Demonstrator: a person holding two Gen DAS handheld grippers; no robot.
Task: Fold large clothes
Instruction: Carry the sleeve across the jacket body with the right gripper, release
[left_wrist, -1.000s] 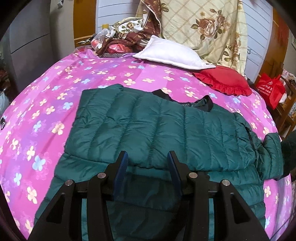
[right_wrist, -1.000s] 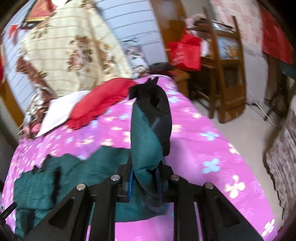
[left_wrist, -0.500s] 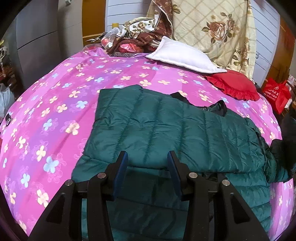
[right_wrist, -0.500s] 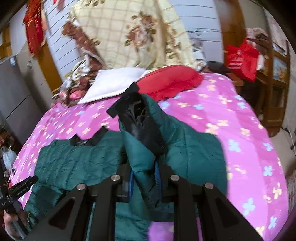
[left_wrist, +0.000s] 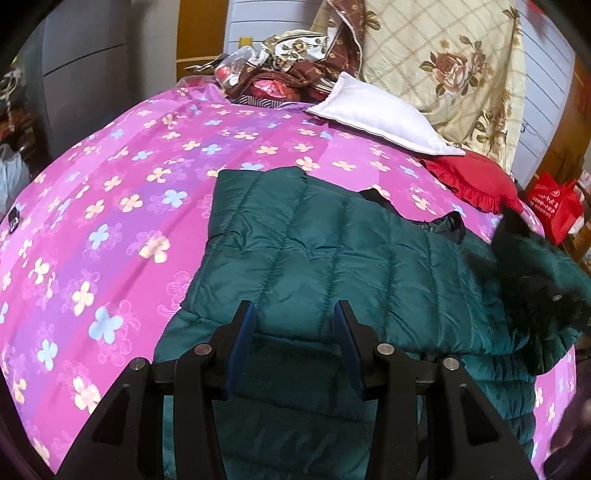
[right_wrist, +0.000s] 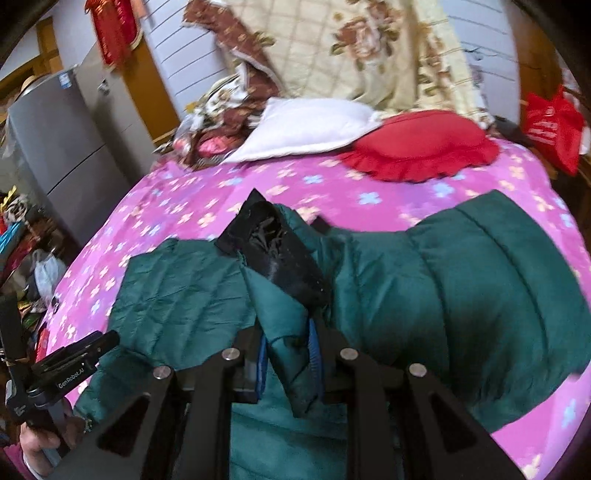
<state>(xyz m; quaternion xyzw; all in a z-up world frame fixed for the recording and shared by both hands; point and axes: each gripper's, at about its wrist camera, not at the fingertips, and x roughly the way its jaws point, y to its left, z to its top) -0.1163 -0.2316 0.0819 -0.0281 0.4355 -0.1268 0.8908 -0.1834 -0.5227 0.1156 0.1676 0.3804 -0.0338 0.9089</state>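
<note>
A dark green quilted jacket (left_wrist: 332, 258) lies flat on the pink flowered bedspread (left_wrist: 110, 206), with one side folded over its body. My left gripper (left_wrist: 293, 321) hovers over the jacket's near edge, open, with nothing between its blue pads. My right gripper (right_wrist: 286, 332) is shut on the jacket's sleeve (right_wrist: 480, 277) near the cuff. The cuff's black lining (right_wrist: 273, 251) sticks up past the fingers, and the sleeve trails to the right above the jacket body (right_wrist: 184, 295). In the left wrist view the lifted sleeve (left_wrist: 535, 266) is a blur at the right. A hand holds the left gripper (right_wrist: 74, 354) at the lower left of the right wrist view.
A white pillow (left_wrist: 380, 114) and a red frilled cushion (left_wrist: 476, 181) lie at the head of the bed, below a hanging floral quilt (left_wrist: 443, 66). A heap of cloth (left_wrist: 280, 81) sits at the far corner. A grey fridge (right_wrist: 62, 147) stands left of the bed and a red bag (right_wrist: 550, 129) to its right.
My right gripper has swung the sleeve from the bed's right side leftward over the jacket body. The left gripper has drifted slightly left and stays open.
</note>
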